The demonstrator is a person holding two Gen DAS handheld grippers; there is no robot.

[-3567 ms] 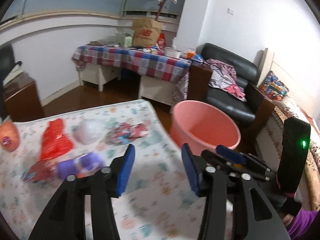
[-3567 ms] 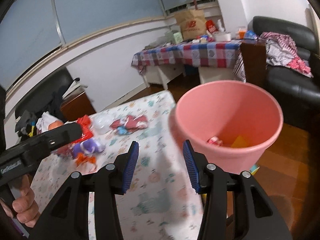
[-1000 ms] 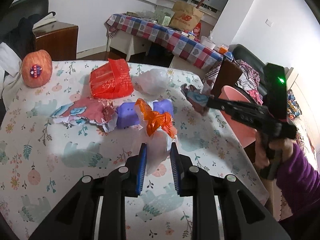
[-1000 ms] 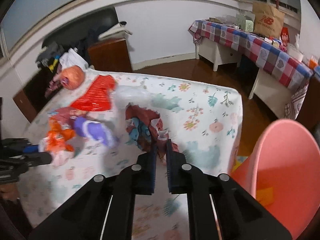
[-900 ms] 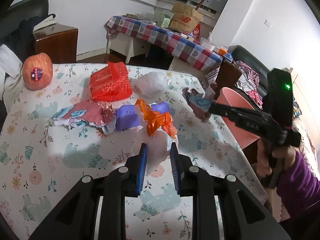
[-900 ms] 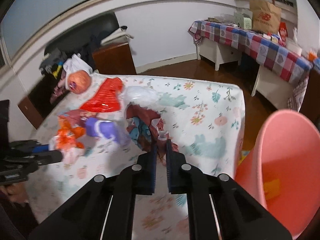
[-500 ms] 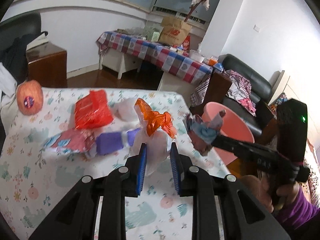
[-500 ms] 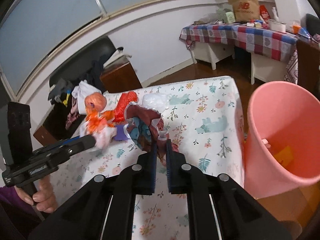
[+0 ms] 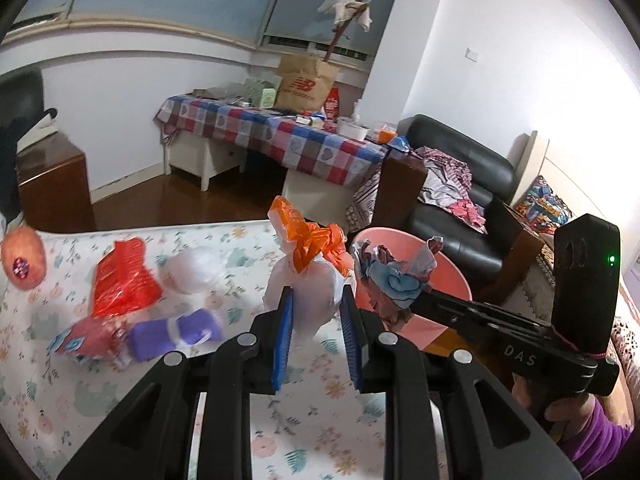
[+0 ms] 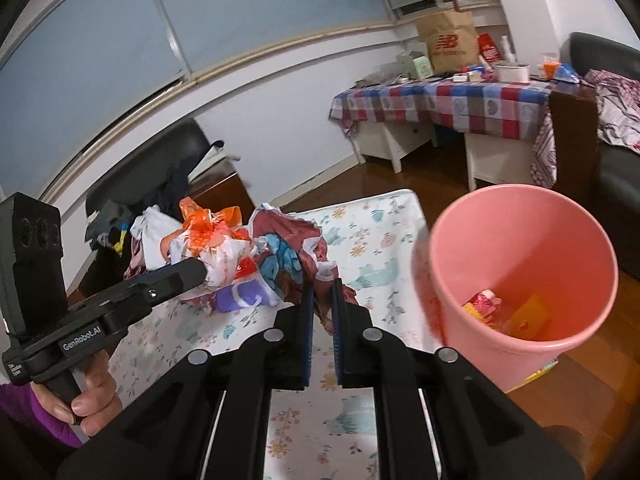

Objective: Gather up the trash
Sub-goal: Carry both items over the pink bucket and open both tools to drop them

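A: What is the left gripper (image 9: 316, 328) doing?

B: Its blue-padded jaws are pressing in on a white plastic bag (image 9: 302, 292) tied at the top with an orange knot. The jaws are standing only as far apart as the bag is wide, and the bag is hanging clear above the flowered tablecloth (image 9: 312, 420).

A: And the right gripper (image 10: 321, 308)?

B: Its jaws are sitting almost closed, pinching a crumpled maroon and blue wrapper (image 10: 286, 256). In the left wrist view that same wrapper is showing at the tip of the right gripper, in front of the pink bucket (image 9: 448, 272).

A: Where is the bucket standing?

B: It is standing off the far right edge of the table, on the wooden floor. The right wrist view is looking into it (image 10: 520, 216), and a few scraps, red, white and yellow, are lying at the bottom. The wrapper is sitting to the left of the rim, over the table.

A: What is lying on the table?

B: A red plastic bag (image 9: 124, 280), a white crumpled bag (image 9: 194, 268) just beside it, a purple packet (image 9: 176, 332) nearer the camera, and a reddish wrapper (image 9: 86, 338) touching the packet's left end. An orange fruit with a sticker (image 9: 22, 264) is lying well apart at the far left edge.

A: And the person?

B: A hand in a purple sleeve (image 10: 86, 392) is gripping the left gripper's handle.
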